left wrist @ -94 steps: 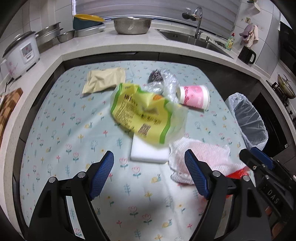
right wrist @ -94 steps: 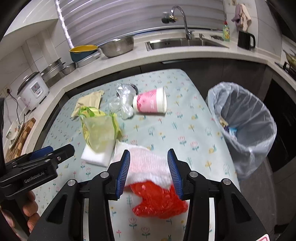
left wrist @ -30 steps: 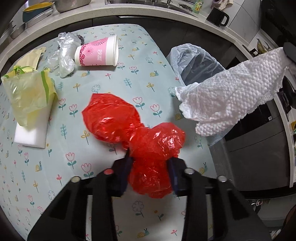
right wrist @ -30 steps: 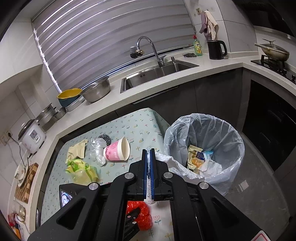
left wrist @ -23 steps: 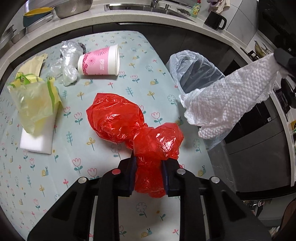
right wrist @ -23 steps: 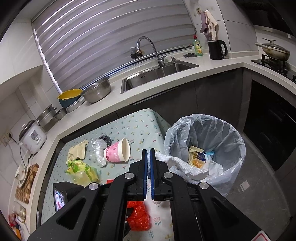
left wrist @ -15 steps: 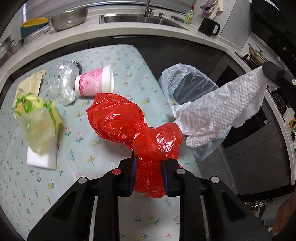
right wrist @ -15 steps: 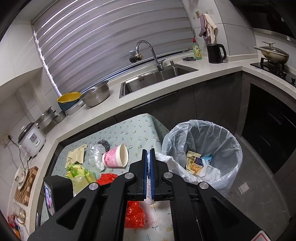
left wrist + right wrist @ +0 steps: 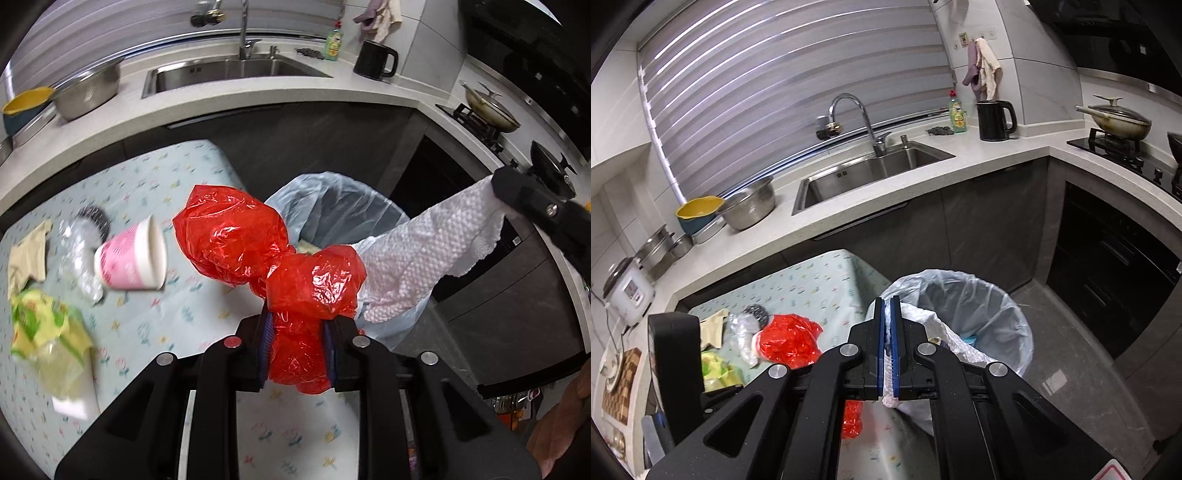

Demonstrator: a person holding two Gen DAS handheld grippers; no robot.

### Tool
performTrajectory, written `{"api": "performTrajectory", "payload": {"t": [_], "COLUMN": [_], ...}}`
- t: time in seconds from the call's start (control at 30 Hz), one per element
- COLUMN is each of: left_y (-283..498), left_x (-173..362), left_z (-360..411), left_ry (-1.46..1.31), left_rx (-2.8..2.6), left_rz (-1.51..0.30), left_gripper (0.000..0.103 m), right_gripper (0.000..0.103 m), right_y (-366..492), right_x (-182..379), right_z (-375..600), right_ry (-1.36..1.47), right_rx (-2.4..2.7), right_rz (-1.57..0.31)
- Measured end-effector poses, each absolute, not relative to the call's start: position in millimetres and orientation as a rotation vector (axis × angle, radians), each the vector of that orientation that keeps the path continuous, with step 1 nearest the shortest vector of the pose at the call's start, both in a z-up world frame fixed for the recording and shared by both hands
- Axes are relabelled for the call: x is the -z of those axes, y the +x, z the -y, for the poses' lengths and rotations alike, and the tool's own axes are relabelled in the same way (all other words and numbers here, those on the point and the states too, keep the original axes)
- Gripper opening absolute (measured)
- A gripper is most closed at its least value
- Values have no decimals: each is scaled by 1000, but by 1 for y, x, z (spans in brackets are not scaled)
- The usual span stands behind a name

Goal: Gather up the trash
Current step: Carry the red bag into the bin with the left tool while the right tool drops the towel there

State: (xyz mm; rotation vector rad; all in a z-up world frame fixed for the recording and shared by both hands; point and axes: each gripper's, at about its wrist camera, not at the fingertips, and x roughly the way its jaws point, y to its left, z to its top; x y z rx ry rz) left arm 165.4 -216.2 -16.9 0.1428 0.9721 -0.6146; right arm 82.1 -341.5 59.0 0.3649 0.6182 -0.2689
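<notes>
The bin (image 9: 997, 306) stands right of the table (image 9: 827, 284) (the cup (image 9: 133, 258) lies on it).

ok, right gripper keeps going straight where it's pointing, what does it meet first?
Probably the lined trash bin. The right gripper, shut on the white paper towel, aims at its near rim; depth is unclear.

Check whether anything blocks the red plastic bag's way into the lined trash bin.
Partly: the white paper towel, held in the right gripper, hangs over the lined trash bin, beside the red plastic bag in the left gripper. The bin's mouth is otherwise open.

Crumpled red plastic bag (image 9: 273, 258) and white paper towel (image 9: 424, 251), aloft beside bin (image 9: 332, 199)
</notes>
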Motion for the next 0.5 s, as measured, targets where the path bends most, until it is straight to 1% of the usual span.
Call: {"api": "performTrajectory", "payload": {"t": [0.17,0.5], "left_y": [178,198], "left_x": [12,22], "left_z": [246,294], "left_ry": [158,188], "left_rx": [650,717], "left_rz": [-952,-973], "left_gripper": [22,22], "right_gripper": [3,3], "right_y": [90,110], "right_x": [-51,-24], "right_z": [365,392], "right_ry": [375,386], "right_rx": [312,345], "right_rz": [-632,-687]}}
